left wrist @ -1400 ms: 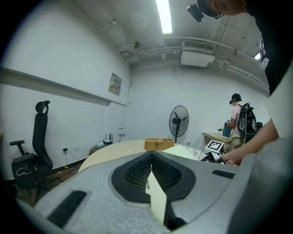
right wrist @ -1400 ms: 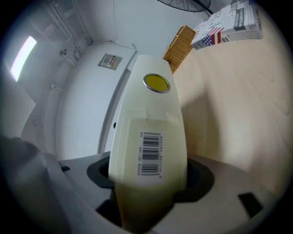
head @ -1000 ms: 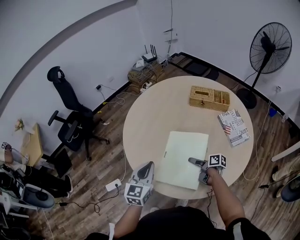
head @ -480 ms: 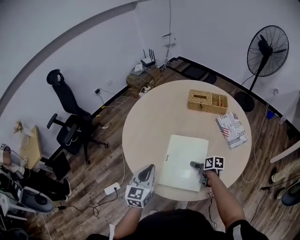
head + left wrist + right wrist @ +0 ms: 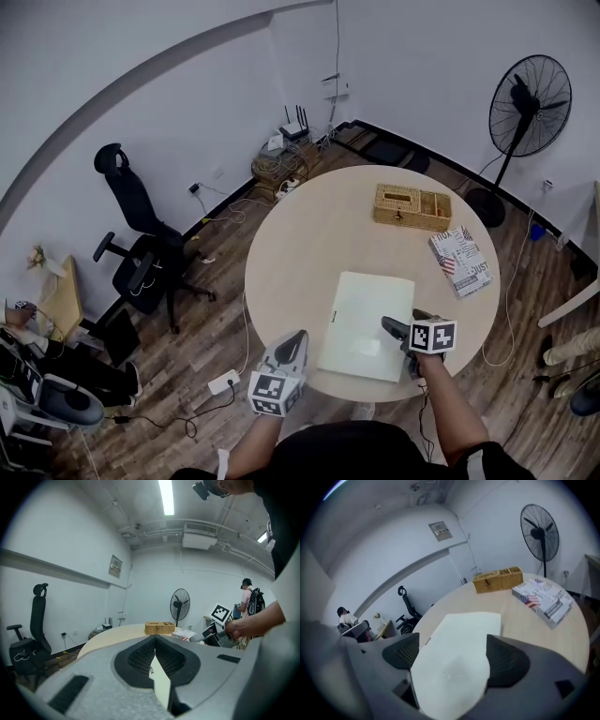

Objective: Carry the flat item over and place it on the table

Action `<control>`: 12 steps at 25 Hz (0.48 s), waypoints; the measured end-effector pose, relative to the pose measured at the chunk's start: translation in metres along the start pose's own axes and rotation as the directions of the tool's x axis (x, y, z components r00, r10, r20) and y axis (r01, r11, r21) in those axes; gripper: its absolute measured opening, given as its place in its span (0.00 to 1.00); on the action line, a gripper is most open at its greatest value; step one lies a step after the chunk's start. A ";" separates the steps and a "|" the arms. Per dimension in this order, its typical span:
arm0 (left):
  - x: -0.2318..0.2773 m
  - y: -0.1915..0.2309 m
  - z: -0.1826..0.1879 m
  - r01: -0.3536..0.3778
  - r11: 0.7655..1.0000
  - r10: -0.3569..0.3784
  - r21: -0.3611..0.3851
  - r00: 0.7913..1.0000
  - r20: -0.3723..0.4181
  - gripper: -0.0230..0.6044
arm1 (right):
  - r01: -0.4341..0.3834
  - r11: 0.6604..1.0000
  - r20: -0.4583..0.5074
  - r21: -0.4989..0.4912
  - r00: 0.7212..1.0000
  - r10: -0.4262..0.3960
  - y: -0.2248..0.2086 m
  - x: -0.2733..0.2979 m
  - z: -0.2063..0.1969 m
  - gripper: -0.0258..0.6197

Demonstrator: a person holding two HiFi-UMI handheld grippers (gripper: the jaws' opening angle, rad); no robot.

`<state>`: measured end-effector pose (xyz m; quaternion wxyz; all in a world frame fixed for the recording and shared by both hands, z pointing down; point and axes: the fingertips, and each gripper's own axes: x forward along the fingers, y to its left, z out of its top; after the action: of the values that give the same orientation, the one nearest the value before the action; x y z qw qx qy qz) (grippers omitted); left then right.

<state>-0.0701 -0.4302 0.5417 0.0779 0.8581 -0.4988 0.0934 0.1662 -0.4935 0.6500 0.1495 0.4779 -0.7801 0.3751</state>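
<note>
The flat item (image 5: 367,323), a pale rectangular sheet, lies on the round wooden table (image 5: 319,234) near its front edge. My right gripper (image 5: 408,324) is open and hovers over the sheet's near right corner, one finger above the sheet, the other by its right edge. In the right gripper view the flat item (image 5: 459,648) fills the space between the spread jaws of the right gripper (image 5: 452,654), and the pads are not pressing on it. My left gripper (image 5: 296,339) is shut, off the table's front left edge. The left gripper (image 5: 154,641) points across the table with nothing in it.
A wicker basket (image 5: 412,206) and a printed box (image 5: 459,261) sit on the table's far right side. A standing fan (image 5: 530,94) is behind them; an office chair (image 5: 141,244) is at the left. Cables and a router (image 5: 292,131) lie by the wall.
The right gripper's jaws have spread off the sheet and it has drawn back slightly toward the near right corner. The sheet stays flat on the table. The left gripper has barely moved.
</note>
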 end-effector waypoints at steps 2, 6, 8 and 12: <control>-0.002 0.001 0.003 0.004 1.000 -0.004 0.000 1.000 0.005 0.05 | 0.000 0.997 0.066 -0.078 0.998 0.005 0.017 -0.016 0.020 0.69; -0.007 0.000 0.011 0.018 1.000 -0.018 0.001 1.000 0.022 0.05 | 0.031 0.983 0.201 -0.182 0.980 0.006 0.051 -0.047 0.054 0.68; -0.008 -0.002 0.016 0.027 1.000 -0.027 0.001 0.999 0.035 0.05 | 0.062 0.972 0.269 -0.226 0.963 0.001 0.065 -0.063 0.068 0.60; -0.010 -0.002 0.027 0.036 0.999 -0.036 0.011 0.998 0.058 0.05 | 0.147 0.942 0.392 -0.301 0.920 -0.019 0.086 -0.092 0.092 0.35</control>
<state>-0.0713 -0.4267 0.5133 0.0606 0.8697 -0.4848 0.0696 0.1494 -0.4793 0.4956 0.0868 0.5437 -0.8239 0.1340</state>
